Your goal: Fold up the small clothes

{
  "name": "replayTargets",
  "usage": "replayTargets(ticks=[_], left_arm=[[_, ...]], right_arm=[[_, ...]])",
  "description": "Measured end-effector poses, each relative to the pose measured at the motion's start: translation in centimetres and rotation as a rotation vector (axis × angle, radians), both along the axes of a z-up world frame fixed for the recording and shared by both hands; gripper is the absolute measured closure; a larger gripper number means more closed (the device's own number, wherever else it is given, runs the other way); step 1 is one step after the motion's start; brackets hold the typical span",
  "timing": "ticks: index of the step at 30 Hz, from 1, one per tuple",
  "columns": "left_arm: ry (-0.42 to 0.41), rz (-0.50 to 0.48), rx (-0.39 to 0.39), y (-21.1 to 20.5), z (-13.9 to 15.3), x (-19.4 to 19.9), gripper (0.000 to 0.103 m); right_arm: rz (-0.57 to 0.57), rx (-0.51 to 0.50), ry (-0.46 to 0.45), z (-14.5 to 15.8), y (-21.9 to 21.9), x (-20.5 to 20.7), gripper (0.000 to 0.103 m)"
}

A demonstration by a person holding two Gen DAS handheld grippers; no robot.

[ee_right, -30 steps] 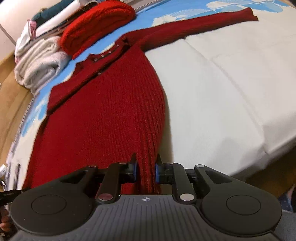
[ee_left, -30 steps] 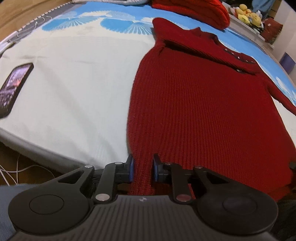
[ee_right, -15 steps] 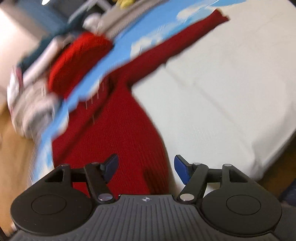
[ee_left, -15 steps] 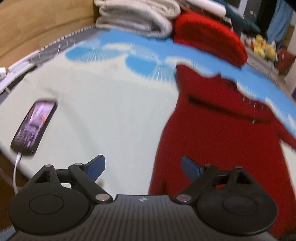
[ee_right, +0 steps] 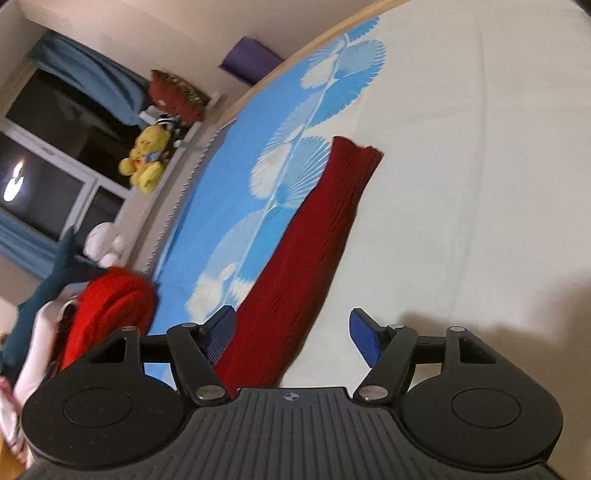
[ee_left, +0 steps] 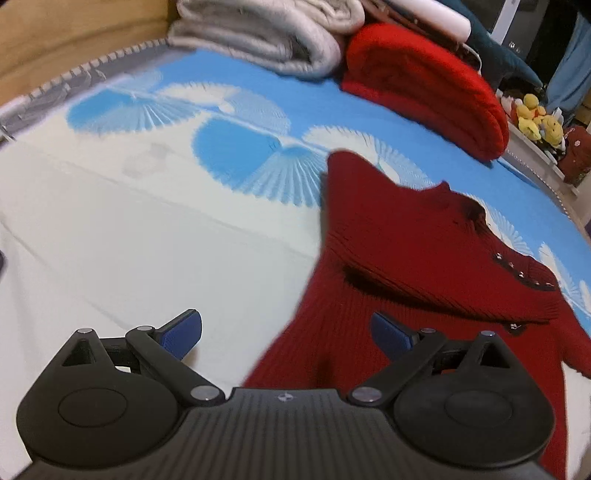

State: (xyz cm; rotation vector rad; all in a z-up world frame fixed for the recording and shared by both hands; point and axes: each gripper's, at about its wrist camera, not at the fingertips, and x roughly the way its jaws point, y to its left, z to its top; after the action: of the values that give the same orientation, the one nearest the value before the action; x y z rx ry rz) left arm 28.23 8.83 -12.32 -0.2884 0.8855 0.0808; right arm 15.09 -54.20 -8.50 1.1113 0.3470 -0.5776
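A dark red knit sweater (ee_left: pixel 413 258) lies flat on the bed, with one sleeve folded across its chest and small studs by the collar. My left gripper (ee_left: pixel 286 330) is open and empty, hovering over the sweater's left side below the folded sleeve. In the right wrist view the other sleeve (ee_right: pixel 314 240) stretches straight out over the sheet, cuff far from me. My right gripper (ee_right: pixel 293 332) is open and empty above the sleeve's near part.
The bed has a white and blue fan-pattern sheet (ee_left: pixel 147 229). A folded bright red knit (ee_left: pixel 424 85) and grey folded blankets (ee_left: pixel 266 33) lie at the back. Yellow plush toys (ee_right: pixel 146 158) sit on a ledge by the window.
Both grippers let go of the sweater's bottom hem and opened wide. Both moved up the bed, the left toward the shoulder, the right toward the outstretched sleeve.
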Motion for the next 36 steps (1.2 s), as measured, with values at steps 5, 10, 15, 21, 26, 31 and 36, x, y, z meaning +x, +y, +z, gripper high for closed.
replayTargets(ticks=[5, 10, 15, 21, 26, 31, 36], left_arm=[[0.0, -0.004, 0.075, -0.6, -0.5, 1.7, 0.004], [0.129, 0.13, 0.183, 0.9, -1.7, 3.4, 0.004], [0.154, 0.218, 0.163, 3.1, -1.5, 3.7, 0.004], [0.143, 0.201, 0.146, 3.6, -0.8, 3.4, 0.004], [0.142, 0.196, 0.107, 4.1, -0.6, 2.8, 0.003], [0.152, 0.246, 0.048, 5.6, -0.5, 2.5, 0.003], [0.169, 0.253, -0.038, 6.6, -0.5, 2.1, 0.003]], right_arm=[[-0.068, 0.028, 0.019, -3.5, -3.4, 3.8, 0.032], [-0.045, -0.019, 0.032, -4.8, -5.0, 7.2, 0.02], [-0.101, -0.064, 0.029, -4.8, -4.6, 9.8, 0.063], [-0.075, -0.425, 0.21, 2.8, 2.6, 14.1, 0.091], [0.299, -0.927, 0.07, 9.4, 19.4, 18.2, 0.091], [1.036, -1.073, -0.014, 5.5, 37.2, 18.3, 0.048], [1.377, -1.018, 0.136, 0.0, 41.0, 13.8, 0.036]])
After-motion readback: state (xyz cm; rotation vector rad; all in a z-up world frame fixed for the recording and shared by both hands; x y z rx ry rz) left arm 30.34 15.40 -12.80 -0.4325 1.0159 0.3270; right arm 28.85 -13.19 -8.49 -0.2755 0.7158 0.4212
